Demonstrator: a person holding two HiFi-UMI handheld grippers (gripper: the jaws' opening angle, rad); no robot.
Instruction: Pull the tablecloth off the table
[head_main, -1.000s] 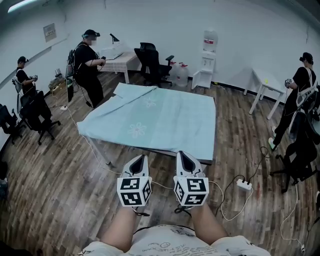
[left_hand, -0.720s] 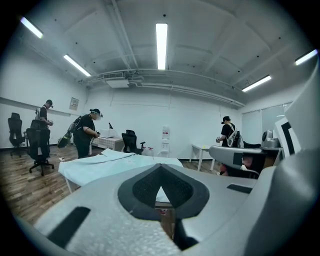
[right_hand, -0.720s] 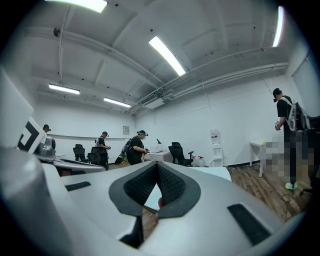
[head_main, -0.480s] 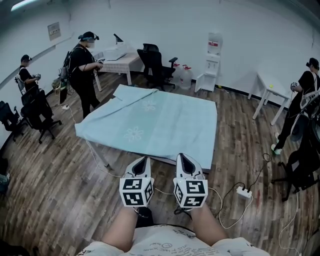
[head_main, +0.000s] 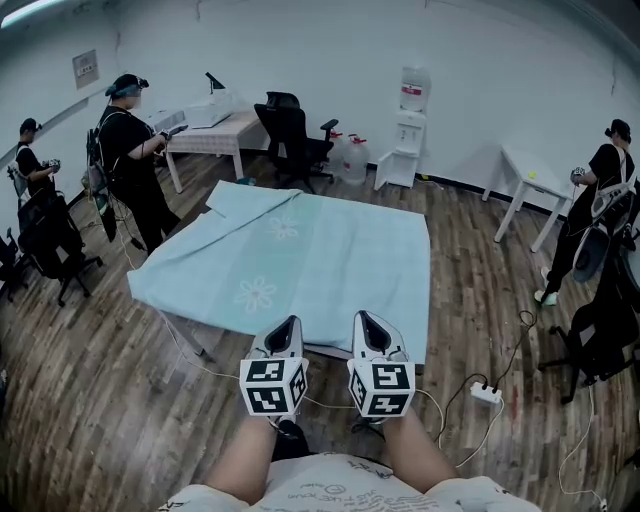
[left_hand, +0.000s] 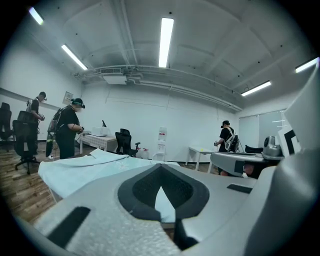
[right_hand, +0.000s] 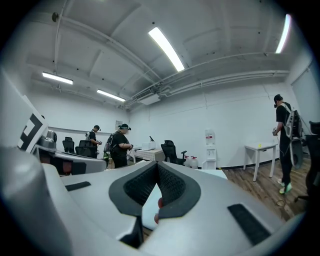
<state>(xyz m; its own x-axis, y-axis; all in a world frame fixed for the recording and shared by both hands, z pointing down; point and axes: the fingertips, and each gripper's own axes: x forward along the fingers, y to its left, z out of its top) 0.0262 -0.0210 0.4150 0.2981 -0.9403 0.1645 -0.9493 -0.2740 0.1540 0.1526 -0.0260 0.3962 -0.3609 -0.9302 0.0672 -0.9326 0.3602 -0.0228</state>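
Observation:
A light blue tablecloth (head_main: 300, 255) with white flower prints covers the table in the middle of the room; its far left corner is folded over. Both grippers are held side by side just short of the table's near edge. The left gripper (head_main: 289, 324) is shut with nothing in it, and so is the right gripper (head_main: 362, 318). In the left gripper view the shut left gripper (left_hand: 160, 171) points over the tablecloth (left_hand: 80, 171). In the right gripper view the right gripper (right_hand: 158, 169) is shut too, with a strip of the cloth (right_hand: 150, 206) showing behind the pads.
A person (head_main: 128, 150) stands by the table's far left corner, another (head_main: 30, 170) at the left wall, a third (head_main: 600, 190) at the right. Office chairs (head_main: 290, 125), white side tables (head_main: 525, 175) and a water dispenser (head_main: 408, 120) line the back. A power strip (head_main: 487, 394) with cables lies on the floor.
The table's near edge has come closer to the grippers as I stepped toward it. The person at the far left corner shifted left. Both grippers stayed shut.

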